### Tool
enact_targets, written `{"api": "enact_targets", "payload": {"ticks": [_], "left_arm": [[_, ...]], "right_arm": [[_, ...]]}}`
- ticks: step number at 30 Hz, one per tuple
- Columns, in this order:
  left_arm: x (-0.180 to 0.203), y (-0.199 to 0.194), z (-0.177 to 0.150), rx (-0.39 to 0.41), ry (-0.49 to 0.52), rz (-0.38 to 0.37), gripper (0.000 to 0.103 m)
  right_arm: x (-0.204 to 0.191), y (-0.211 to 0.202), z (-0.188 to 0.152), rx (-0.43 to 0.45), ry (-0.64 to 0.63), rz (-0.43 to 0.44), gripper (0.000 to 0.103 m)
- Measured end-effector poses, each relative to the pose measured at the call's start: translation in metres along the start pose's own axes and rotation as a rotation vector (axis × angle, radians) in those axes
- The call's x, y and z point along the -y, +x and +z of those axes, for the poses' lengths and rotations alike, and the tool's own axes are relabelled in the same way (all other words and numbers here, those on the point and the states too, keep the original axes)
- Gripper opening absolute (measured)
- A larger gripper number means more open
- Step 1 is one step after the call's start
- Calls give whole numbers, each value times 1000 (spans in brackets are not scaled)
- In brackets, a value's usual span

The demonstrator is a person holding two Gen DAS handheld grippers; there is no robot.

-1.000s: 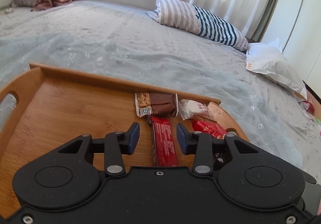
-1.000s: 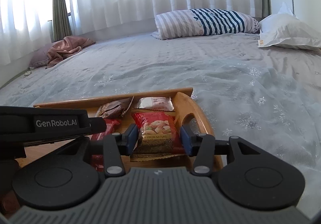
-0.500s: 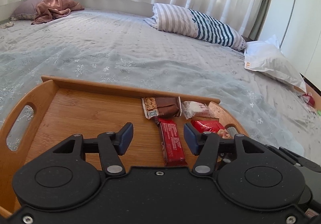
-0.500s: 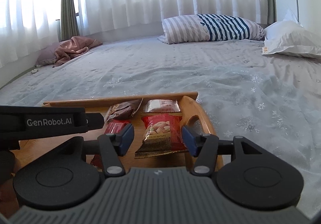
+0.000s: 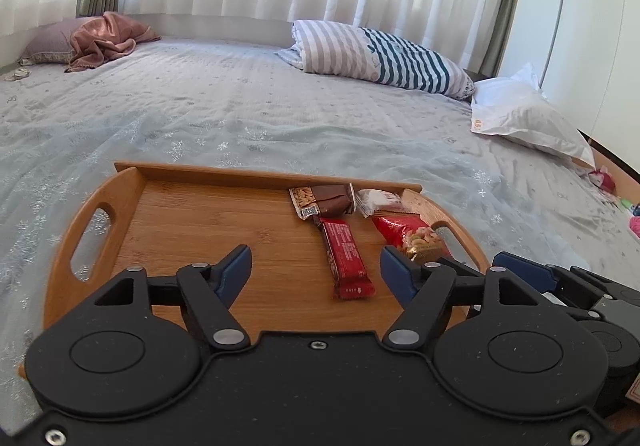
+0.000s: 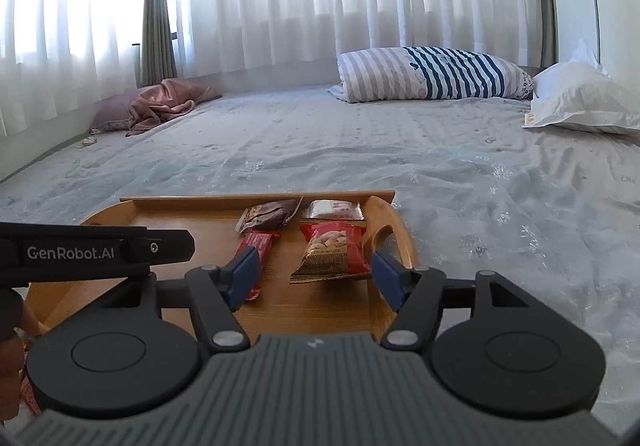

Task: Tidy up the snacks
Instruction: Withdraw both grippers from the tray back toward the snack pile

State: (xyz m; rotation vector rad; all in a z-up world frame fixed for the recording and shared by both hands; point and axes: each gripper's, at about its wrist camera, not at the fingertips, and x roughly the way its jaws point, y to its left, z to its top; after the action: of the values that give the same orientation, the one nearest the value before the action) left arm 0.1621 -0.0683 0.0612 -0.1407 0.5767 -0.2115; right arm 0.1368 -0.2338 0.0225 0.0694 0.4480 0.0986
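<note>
Opening over a bamboo tray (image 5: 224,182) — left gripper (image 5: 316,270), right gripper (image 6: 310,272), fingers spread, pinching nothing — glossy red bar (image 5: 346,258), crinkled nut pouch (image 6: 332,252).

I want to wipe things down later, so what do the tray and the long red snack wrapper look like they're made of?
The tray looks like bamboo or light wood with a smooth, sealed finish: fine straight grain and a warm honey colour show across its floor and curved handles. The long red snack wrapper looks like thin plastic or foil film, slightly glossy, with crimped ends. I cannot tell which of the two it is.
</note>
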Motion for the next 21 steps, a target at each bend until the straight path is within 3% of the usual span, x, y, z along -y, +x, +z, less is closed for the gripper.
{"api": "enact_targets", "payload": {"ticks": [11, 21], "left_arm": [[-5, -48, -32, -7, 16, -35, 80], [-19, -79, -68, -25, 31, 5, 82]], "right_arm": [[-7, -39, -25, 11, -42, 8, 81], [-9, -64, -49, -10, -49, 17, 84]]}}
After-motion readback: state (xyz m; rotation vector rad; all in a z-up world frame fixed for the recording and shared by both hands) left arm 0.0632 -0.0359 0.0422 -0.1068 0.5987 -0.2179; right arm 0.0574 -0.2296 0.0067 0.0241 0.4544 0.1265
